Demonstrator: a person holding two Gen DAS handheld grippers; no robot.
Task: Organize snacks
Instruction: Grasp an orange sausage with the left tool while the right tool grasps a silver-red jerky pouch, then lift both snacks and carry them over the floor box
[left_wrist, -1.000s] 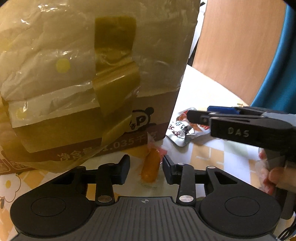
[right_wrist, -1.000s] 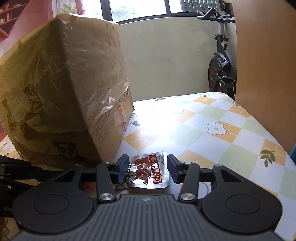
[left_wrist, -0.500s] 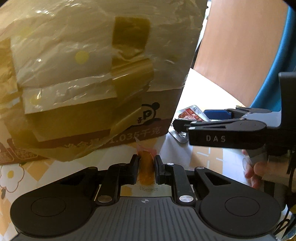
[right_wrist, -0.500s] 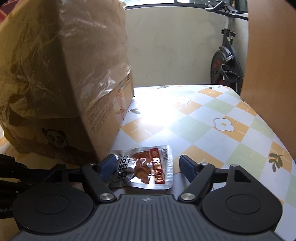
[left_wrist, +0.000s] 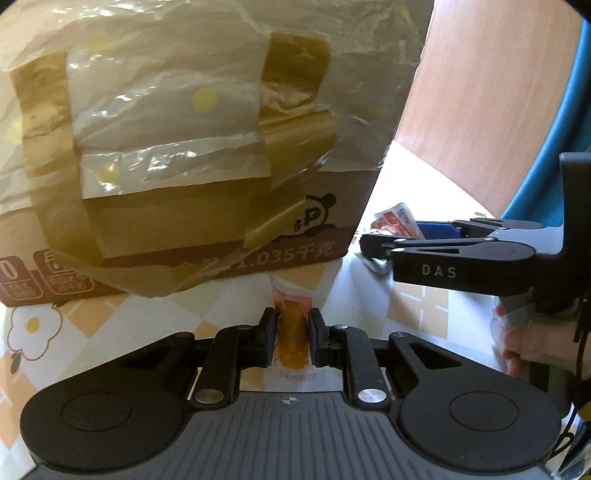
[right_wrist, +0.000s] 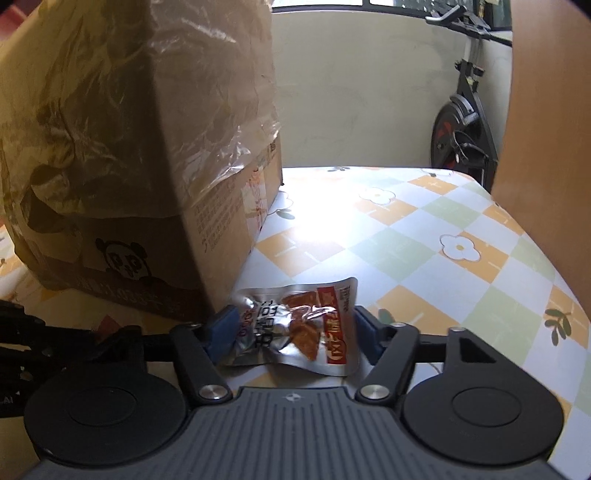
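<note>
Left gripper (left_wrist: 292, 334) pinches clear-wrapped orange sausage snack (left_wrist: 291, 339) over checkered floral tablecloth (right_wrist: 424, 236), near plastic-wrapped brown cardboard box (left_wrist: 177, 155). Right gripper (right_wrist: 291, 332) jaws, just closing, squeeze crumpled silver-red foil snack packet (right_wrist: 299, 328) beside the box corner.
</note>
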